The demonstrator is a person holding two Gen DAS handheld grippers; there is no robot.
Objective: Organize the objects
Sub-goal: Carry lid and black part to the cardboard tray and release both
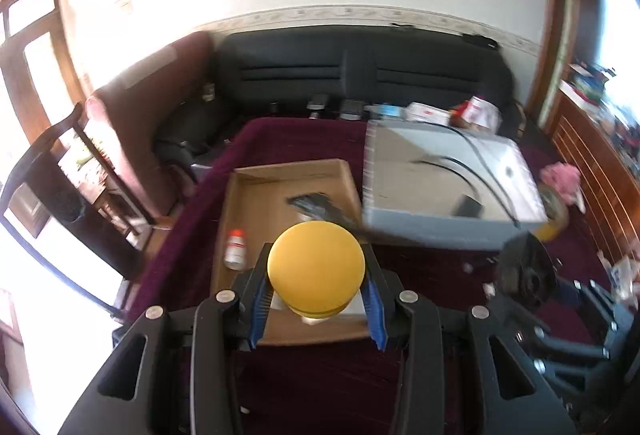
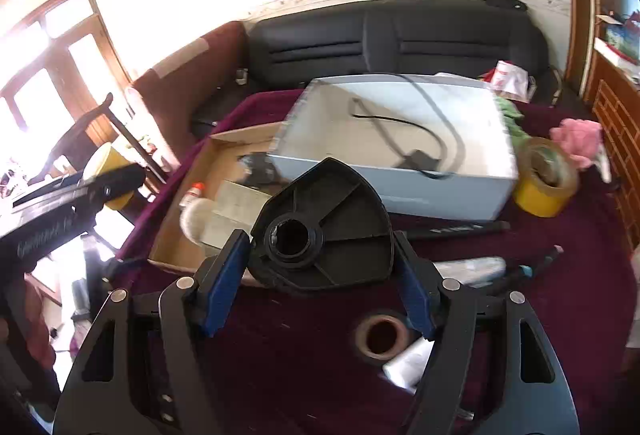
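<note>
The left gripper (image 1: 316, 299) is closed part-way on a yellow-lidded container (image 1: 316, 267), its blue pads (image 1: 259, 309) pressing the sides below the round lid. Straight ahead of its fingers and below them lies an open cardboard tray (image 1: 240, 203) on a maroon-covered table (image 1: 192, 235); a small bottle with a red cap (image 1: 236, 249) lies inside against the tray's left wall, and a dark bundle (image 1: 312, 203) sits toward its far right corner. The tray's right wall stands just beside the near left corner of a grey-white box (image 1: 420, 231) holding black cables. Left of the tray only a narrow band of cloth shows before the table edge. The right gripper (image 2: 320, 275) stands wider and holds a black fan-shaped plastic part (image 2: 340, 211) with a round socket, the pads against its two side edges. Beyond it the grey-white box's near wall runs across the view; to its right, close to the box's near right corner, sits a yellow tape roll (image 2: 546, 175), with a pink fluffy thing (image 2: 578, 139) behind that. Beneath the right gripper's fingers a brown tape roll (image 2: 382, 335) and a white roll (image 2: 404, 359) lie on the cloth, and bare cloth shows between these and the box. A black sofa (image 2: 400, 39) closes off the far side of the table.
</note>
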